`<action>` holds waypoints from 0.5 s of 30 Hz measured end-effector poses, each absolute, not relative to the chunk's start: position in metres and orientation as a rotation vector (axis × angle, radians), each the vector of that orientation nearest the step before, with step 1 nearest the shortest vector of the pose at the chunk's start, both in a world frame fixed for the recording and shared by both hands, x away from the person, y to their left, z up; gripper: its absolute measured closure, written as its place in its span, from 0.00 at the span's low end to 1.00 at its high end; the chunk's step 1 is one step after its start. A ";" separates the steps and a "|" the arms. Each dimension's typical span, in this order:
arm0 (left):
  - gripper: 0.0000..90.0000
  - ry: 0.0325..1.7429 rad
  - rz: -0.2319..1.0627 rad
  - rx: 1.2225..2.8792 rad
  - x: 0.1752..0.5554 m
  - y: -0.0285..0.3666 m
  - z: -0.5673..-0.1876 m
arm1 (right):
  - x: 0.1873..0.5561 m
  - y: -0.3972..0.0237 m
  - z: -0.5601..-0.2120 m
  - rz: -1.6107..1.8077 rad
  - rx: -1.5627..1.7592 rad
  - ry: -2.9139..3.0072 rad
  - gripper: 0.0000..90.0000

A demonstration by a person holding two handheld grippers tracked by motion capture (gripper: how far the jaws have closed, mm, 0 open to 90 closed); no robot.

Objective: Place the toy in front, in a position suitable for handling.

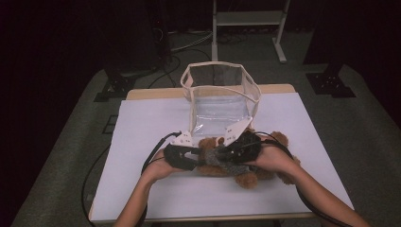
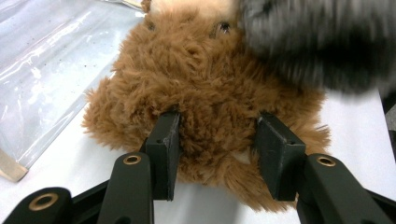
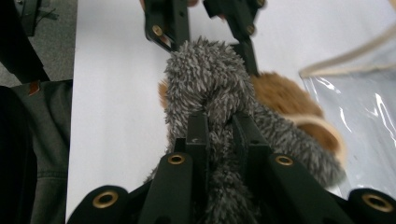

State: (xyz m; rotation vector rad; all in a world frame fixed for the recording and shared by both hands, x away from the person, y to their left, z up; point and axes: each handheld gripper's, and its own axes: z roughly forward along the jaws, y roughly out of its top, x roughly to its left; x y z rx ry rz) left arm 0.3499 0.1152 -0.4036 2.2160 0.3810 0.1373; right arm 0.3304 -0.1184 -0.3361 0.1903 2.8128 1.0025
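A brown plush teddy bear [image 1: 222, 163] wearing a fuzzy grey knitted scarf [image 3: 210, 88] lies on the white desk [image 1: 142, 127], just in front of a clear plastic bag with beige trim [image 1: 221, 97] that stands open. The left gripper [image 2: 218, 140] is clamped on the bear's brown fur. The right gripper [image 3: 219, 128] pinches the scarf tight between its jaws.

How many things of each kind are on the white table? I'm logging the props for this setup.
Brown teddy bear: 1
Grey fuzzy scarf on the bear: 1
Clear bag with beige trim: 1
Hand-held grippers, left gripper and right gripper: 2
Total: 5
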 end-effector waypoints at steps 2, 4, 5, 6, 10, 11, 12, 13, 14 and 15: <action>0.59 0.379 0.136 2.220 0.350 0.115 -0.403 | 0.331 -0.116 -0.337 1.002 0.184 2.815 0.86; 0.59 0.376 0.135 2.222 0.351 0.115 -0.404 | 0.332 -0.106 -0.341 1.017 0.167 2.831 0.86; 0.59 0.373 0.135 2.223 0.351 0.115 -0.405 | 0.332 -0.104 -0.343 1.029 0.168 2.837 0.86; 0.59 0.375 0.132 2.223 0.351 0.115 -0.405 | 0.332 -0.104 -0.343 1.029 0.168 2.837 0.86; 0.59 0.366 0.129 2.218 0.348 0.115 -0.405 | 0.332 -0.116 -0.340 1.043 0.175 2.836 0.86; 0.59 0.366 0.131 2.220 0.347 0.115 -0.405 | 0.333 -0.119 -0.337 1.055 0.191 2.827 0.86; 0.59 0.369 0.127 2.216 0.346 0.114 -0.405 | 0.335 -0.123 -0.332 1.069 0.211 2.809 0.86; 0.59 0.363 0.129 2.221 0.345 0.114 -0.405 | 0.338 -0.126 -0.327 1.084 0.226 2.791 0.86; 0.59 0.363 0.129 2.221 0.345 0.114 -0.405 | 0.338 -0.126 -0.327 1.084 0.226 2.791 0.86; 0.59 0.357 0.126 2.222 0.344 0.114 -0.405 | 0.342 -0.129 -0.321 1.103 0.245 2.776 0.86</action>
